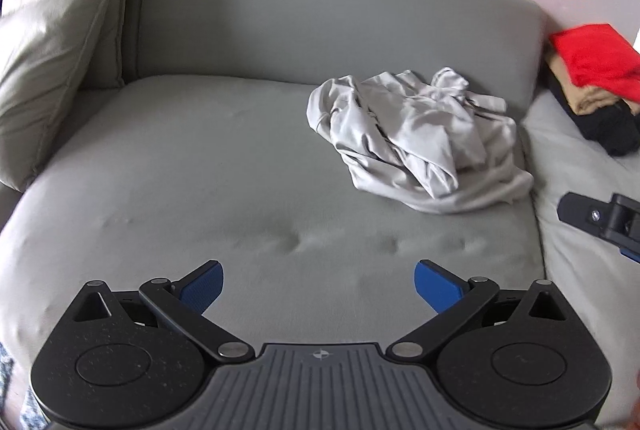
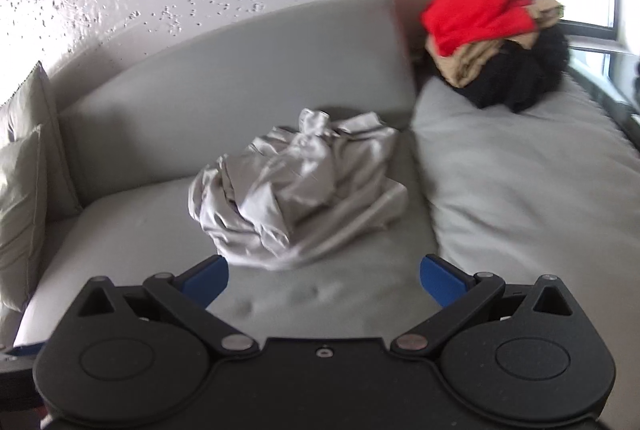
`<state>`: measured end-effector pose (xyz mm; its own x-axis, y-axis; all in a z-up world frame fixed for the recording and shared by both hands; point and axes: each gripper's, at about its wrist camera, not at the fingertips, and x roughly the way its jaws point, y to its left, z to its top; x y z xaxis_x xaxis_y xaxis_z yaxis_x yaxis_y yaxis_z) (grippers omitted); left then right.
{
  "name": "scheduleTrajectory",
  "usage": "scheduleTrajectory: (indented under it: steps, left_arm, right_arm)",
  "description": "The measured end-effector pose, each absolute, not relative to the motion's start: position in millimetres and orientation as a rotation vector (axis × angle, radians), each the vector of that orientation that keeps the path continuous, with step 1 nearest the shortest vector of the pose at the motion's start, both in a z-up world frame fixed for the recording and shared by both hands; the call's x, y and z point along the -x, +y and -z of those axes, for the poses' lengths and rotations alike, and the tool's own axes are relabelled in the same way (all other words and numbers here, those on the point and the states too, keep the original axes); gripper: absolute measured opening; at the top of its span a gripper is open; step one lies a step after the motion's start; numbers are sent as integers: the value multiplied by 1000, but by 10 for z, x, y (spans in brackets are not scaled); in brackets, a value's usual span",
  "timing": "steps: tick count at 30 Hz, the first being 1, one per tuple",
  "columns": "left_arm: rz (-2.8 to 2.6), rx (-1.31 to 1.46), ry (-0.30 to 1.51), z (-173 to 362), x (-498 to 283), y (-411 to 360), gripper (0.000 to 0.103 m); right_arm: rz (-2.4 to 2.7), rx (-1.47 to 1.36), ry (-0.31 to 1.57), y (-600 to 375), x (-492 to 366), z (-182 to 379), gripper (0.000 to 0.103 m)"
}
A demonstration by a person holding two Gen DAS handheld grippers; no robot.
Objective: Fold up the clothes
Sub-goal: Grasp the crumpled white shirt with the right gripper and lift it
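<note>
One crumpled pale-grey fabric garment lies in a loose heap on the grey upholstered sofa seat, toward its right side, just beside the seam with the adjoining lighter seat cushion. Nothing grips it.

Left tool: both blue-padded fingers spread wide, empty, above bare seat, apart from the garment.

Right tool: fingers likewise wide, empty; the garment's near edge sits just ahead of its left blue pad, contact uncertain.

One stack of three folded items at the far right: red fabric on top, tan in the middle, black beneath.

Two beige pillows lean at the left sofa end.
</note>
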<state>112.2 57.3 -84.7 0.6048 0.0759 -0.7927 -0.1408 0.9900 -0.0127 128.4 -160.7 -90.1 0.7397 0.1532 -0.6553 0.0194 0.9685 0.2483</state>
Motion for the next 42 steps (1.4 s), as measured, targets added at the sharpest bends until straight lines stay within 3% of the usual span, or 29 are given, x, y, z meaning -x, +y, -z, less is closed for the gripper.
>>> scheduleTrajectory:
  steps: [8, 11, 13, 15, 18, 20, 22, 23, 30, 34, 42]
  left_arm:
    - [-142, 57, 964, 1151, -1658, 749, 102]
    - [-159, 64, 944, 1198, -1736, 804, 100]
    - [-152, 70, 930, 1215, -1763, 833, 96]
    - [-159, 74, 937, 1227, -1785, 850, 95]
    - [-169, 75, 943, 1242, -1801, 881, 89]
    - [-163, 83, 943, 1236, -1790, 906, 89]
    - [-165, 88, 936, 1215, -1761, 927, 89]
    - [-160, 91, 933, 1195, -1742, 935, 89]
    - [-108, 56, 866, 848, -1392, 942, 89]
    - [-50, 70, 810, 526, -1025, 973, 94]
    - [90, 32, 778, 85, -206, 1061, 95]
  right_arm:
    - [-142, -186, 729, -1323, -1988, 1326, 103]
    - [-167, -145, 744, -1191, -2154, 1501, 94]
    - [-205, -115, 764, -1095, -2232, 1597, 75]
    - [-217, -63, 779, -974, -2303, 1686, 66]
    - [-214, -12, 795, -857, -2401, 1798, 61]
    - [-213, -11, 797, -838, -2448, 1835, 47]
    - [-221, -36, 794, -854, -2479, 1840, 11]
    - [-243, -80, 788, -893, -2475, 1805, 7]
    - [-270, -396, 631, -1432, -1873, 996, 6]
    - [-258, -536, 618, -1832, -1321, 590, 6]
    - [-192, -653, 832, -2222, -130, 782, 6]
